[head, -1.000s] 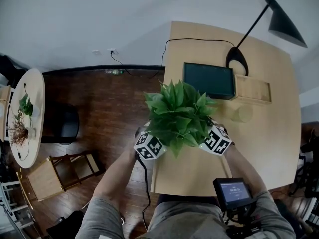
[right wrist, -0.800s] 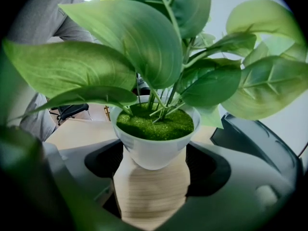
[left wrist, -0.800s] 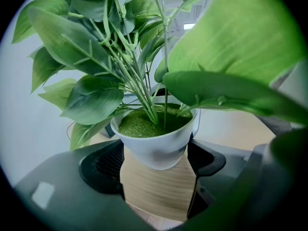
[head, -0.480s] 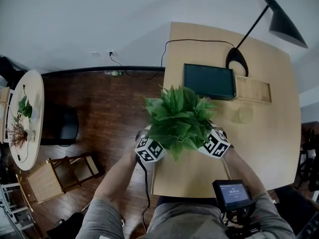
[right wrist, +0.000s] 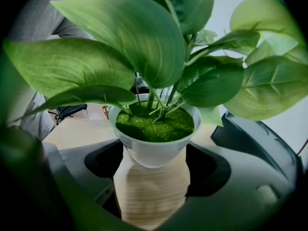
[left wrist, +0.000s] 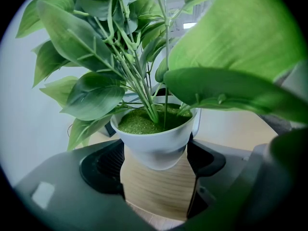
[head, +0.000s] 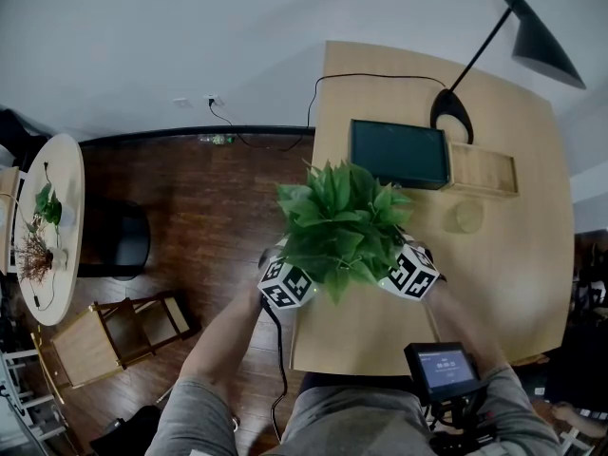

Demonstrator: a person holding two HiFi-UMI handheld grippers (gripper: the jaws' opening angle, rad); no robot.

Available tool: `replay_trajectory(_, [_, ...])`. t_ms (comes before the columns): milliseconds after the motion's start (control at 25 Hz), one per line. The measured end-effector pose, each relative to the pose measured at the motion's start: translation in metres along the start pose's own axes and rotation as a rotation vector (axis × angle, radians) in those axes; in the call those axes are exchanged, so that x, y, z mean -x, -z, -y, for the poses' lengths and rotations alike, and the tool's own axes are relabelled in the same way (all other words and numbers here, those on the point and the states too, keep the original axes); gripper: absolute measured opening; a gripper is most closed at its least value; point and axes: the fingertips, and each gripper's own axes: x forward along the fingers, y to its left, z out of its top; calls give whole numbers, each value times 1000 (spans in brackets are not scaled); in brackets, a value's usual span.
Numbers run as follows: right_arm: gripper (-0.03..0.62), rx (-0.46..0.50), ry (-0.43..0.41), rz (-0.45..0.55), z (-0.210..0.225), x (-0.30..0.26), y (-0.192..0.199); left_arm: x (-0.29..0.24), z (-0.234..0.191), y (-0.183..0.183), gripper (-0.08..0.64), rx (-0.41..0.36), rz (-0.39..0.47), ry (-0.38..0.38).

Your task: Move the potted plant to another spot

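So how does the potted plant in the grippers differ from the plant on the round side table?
The potted plant is dense, with broad bright leaves; the side-table plant shows a few sparse leaves. The potted plant's white pot is clamped between the left gripper and right gripper over the wooden desk; the side-table plant stands untouched on the round table, its container too small to make out. Both are green and leafy.

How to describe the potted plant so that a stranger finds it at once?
Start at the large light wooden table on the right. At its near left edge, the potted plant is gripped between the left gripper and right gripper. Its neighbours are a dark screen and a black lamp; it alone is leafy green.
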Motion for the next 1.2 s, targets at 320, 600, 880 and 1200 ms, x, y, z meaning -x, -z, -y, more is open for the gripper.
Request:
replay_trajectory(320, [448,-30,9,34,0,4,-3,12,-7,-12,405,6,17,-48])
replay_trajectory(600, [448,-40,34,6,-7,22,9,35,-4,6,405,82,-7,-123])
replay_trajectory(880, [448,-92,107,53,-12,53,-3,62,2,2,321,173,5,-231])
replay_trajectory(1200, [99,-176,197,87,-14,72,1,87,10,5,-8,360,6,-443])
